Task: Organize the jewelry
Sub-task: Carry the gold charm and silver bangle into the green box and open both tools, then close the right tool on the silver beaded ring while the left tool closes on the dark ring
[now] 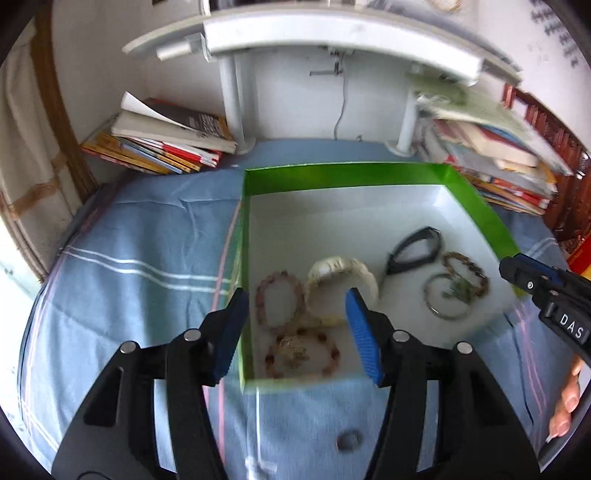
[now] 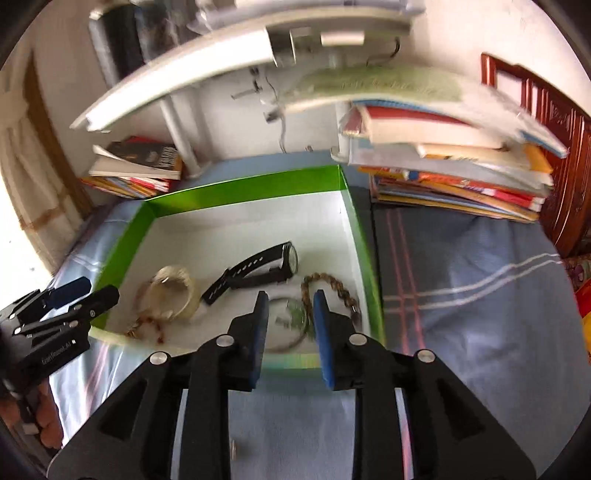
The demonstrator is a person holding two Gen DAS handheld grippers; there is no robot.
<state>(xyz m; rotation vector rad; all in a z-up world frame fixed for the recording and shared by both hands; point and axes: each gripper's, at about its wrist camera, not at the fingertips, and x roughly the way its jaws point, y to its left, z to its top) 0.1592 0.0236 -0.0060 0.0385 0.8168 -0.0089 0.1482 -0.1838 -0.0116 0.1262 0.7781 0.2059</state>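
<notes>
A green-walled box (image 1: 343,177) with a white floor sits on a blue cloth; it also shows in the right wrist view (image 2: 243,192). Inside lie a pink bead bracelet (image 1: 279,300), a cream watch (image 1: 341,275), a red bead bracelet (image 1: 302,352), a black watch (image 1: 415,248), a brown bead bracelet (image 1: 467,269) and a silver bangle (image 1: 448,297). My left gripper (image 1: 295,321) is open and empty above the box's near left corner. My right gripper (image 2: 290,317) is open and empty above the silver bangle (image 2: 291,328), near the black watch (image 2: 258,273).
Stacks of books stand at the back left (image 1: 166,136) and back right (image 1: 491,155). A white shelf (image 1: 332,33) on posts spans the back. A small dark object (image 1: 349,440) lies on the blue cloth (image 1: 129,266) in front of the box. A wooden chair (image 2: 535,155) is at right.
</notes>
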